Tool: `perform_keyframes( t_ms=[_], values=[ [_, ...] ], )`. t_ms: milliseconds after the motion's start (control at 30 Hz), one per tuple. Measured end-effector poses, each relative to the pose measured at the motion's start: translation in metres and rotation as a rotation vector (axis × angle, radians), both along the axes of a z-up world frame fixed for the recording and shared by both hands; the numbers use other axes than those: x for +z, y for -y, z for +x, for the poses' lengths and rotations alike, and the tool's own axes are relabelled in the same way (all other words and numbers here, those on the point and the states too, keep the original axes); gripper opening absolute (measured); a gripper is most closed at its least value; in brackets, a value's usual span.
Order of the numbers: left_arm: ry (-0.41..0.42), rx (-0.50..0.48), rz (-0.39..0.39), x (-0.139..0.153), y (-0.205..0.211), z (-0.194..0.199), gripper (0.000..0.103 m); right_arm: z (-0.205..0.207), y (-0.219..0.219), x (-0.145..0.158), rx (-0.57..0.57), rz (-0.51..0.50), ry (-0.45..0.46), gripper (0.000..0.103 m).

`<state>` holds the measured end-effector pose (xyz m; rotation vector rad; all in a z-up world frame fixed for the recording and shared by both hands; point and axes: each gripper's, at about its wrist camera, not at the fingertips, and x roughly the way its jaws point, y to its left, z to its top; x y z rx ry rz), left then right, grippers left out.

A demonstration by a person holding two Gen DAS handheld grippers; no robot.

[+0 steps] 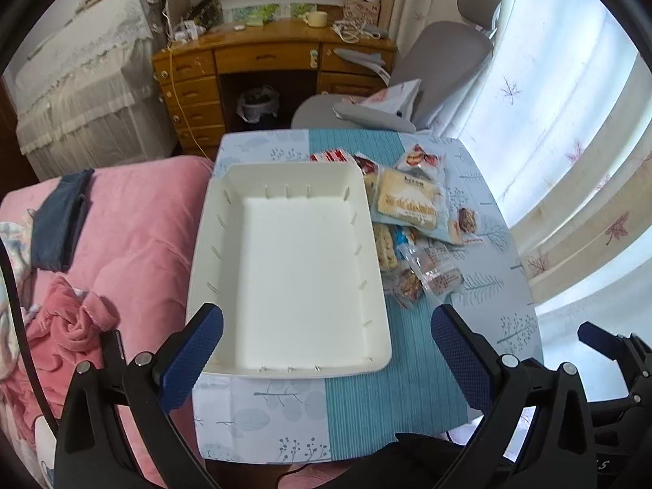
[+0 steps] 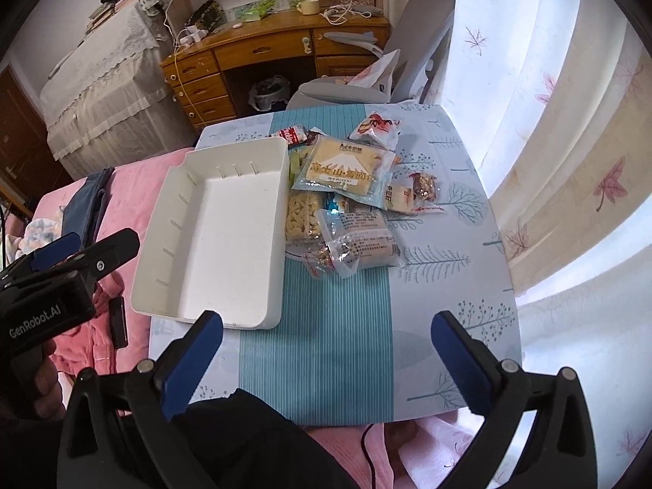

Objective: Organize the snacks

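A white plastic bin [image 1: 228, 244] [image 2: 159, 256] stands empty on the left of a small table. A pile of wrapped snacks lies right of it: a large pale-blue pack with a mountain picture [image 1: 409, 203] [image 2: 346, 169], a clear pack [image 1: 438, 269] [image 2: 362, 240], a noodle-like pack [image 2: 301, 216], and small red and white packs [image 2: 377, 126]. My left gripper [image 1: 326, 322] is open above the bin's near end. My right gripper [image 2: 326, 326] is open above the table's near striped part. Both are empty.
The table wears a blue cloth with a striped teal runner [image 2: 326, 326]. A pink bed [image 1: 134, 224] lies left. A grey office chair [image 1: 428, 77] and wooden desk [image 1: 265, 57] stand behind. Curtains [image 2: 570, 122] hang at the right.
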<state>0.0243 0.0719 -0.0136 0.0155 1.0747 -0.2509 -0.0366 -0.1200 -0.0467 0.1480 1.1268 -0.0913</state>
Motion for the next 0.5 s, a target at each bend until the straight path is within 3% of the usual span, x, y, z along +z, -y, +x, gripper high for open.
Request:
perform_keyframes(
  t_ms=[300, 500],
  values=[
    [-0.047, -0.054, -0.014, -0.016, 0.014, 0.006, 0.101, -0.009, 0.004, 0.0, -0.071, -0.025, 0.003, 0.103],
    [-0.06, -0.068, -0.025, -0.018, 0.024, 0.008, 0.101, -0.007, 0.012, -0.002, -0.056, -0.059, 0.005, 0.103]
  ],
)
